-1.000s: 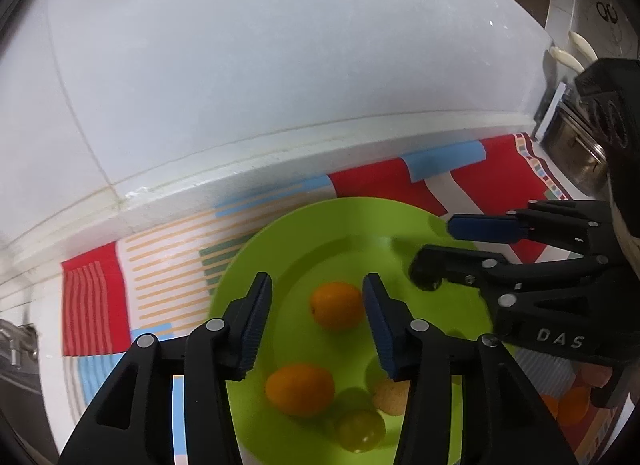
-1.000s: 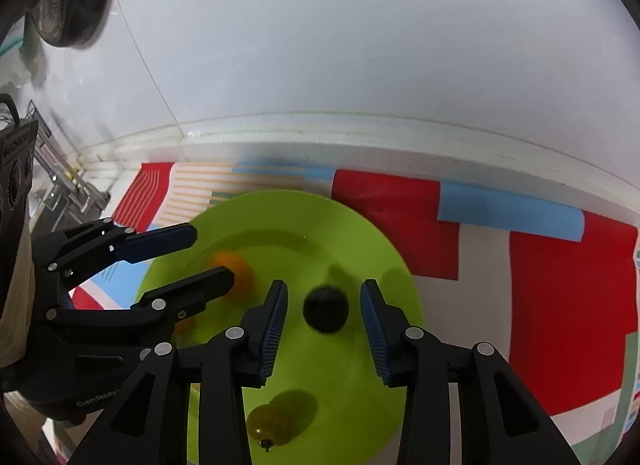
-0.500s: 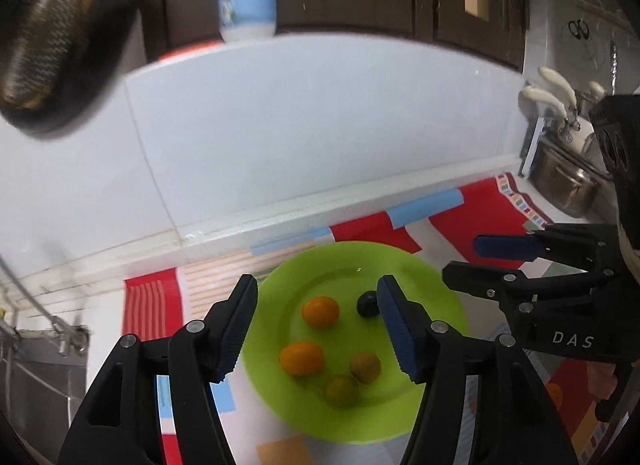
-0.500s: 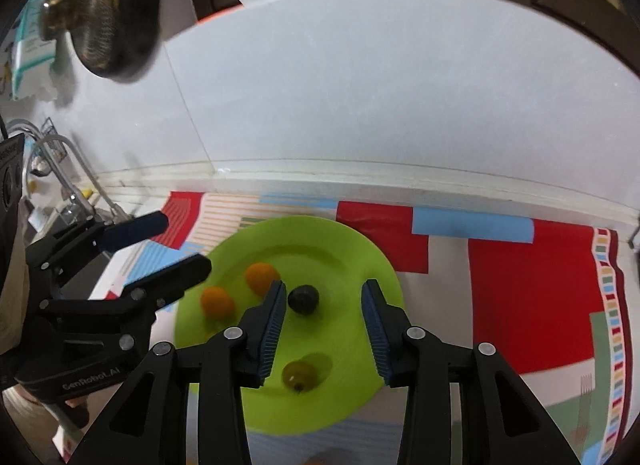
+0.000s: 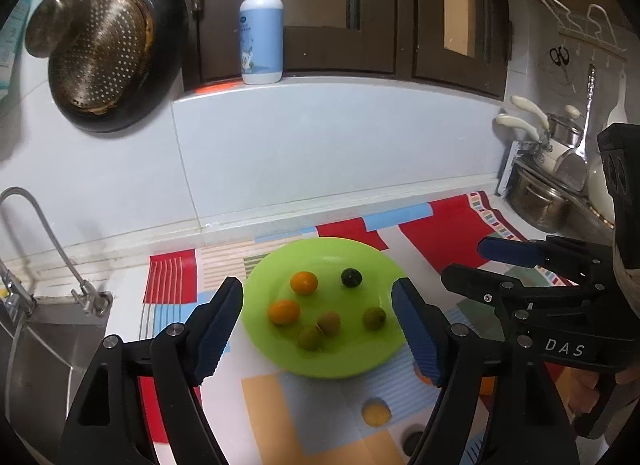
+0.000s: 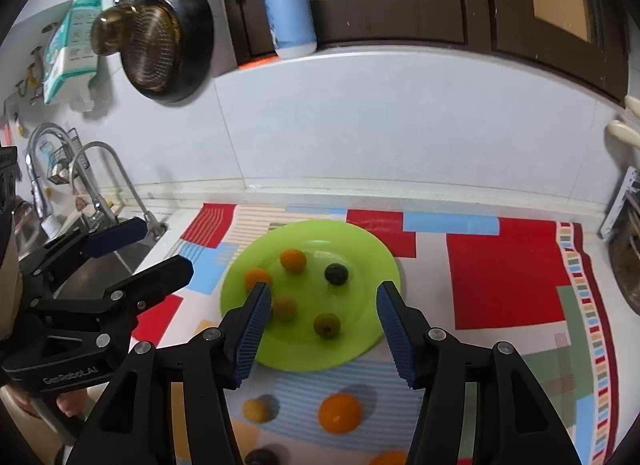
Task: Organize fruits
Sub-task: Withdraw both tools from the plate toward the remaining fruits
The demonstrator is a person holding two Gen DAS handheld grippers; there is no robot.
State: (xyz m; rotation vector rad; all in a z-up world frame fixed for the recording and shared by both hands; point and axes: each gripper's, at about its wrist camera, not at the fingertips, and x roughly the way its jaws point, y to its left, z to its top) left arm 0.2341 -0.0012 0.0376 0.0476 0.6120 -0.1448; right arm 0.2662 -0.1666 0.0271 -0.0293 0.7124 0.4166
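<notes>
Both grippers have pulled back and up from the green plate (image 5: 320, 365), jaws spread and empty.
Left wrist view: left gripper (image 5: 318, 323) gapes above the plate, which holds six small fruits, among them a dark fruit (image 5: 351, 277). Right wrist view: right gripper (image 6: 322, 325) gapes likewise; an orange (image 6: 340, 413) and yellow fruit (image 6: 256, 410) lie on the mat (image 6: 508, 277).

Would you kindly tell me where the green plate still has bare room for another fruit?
The round green plate is bare along its right side, beyond the dark round fruit, and its far rim. The left half is crowded with orange and yellowish fruits.
</notes>
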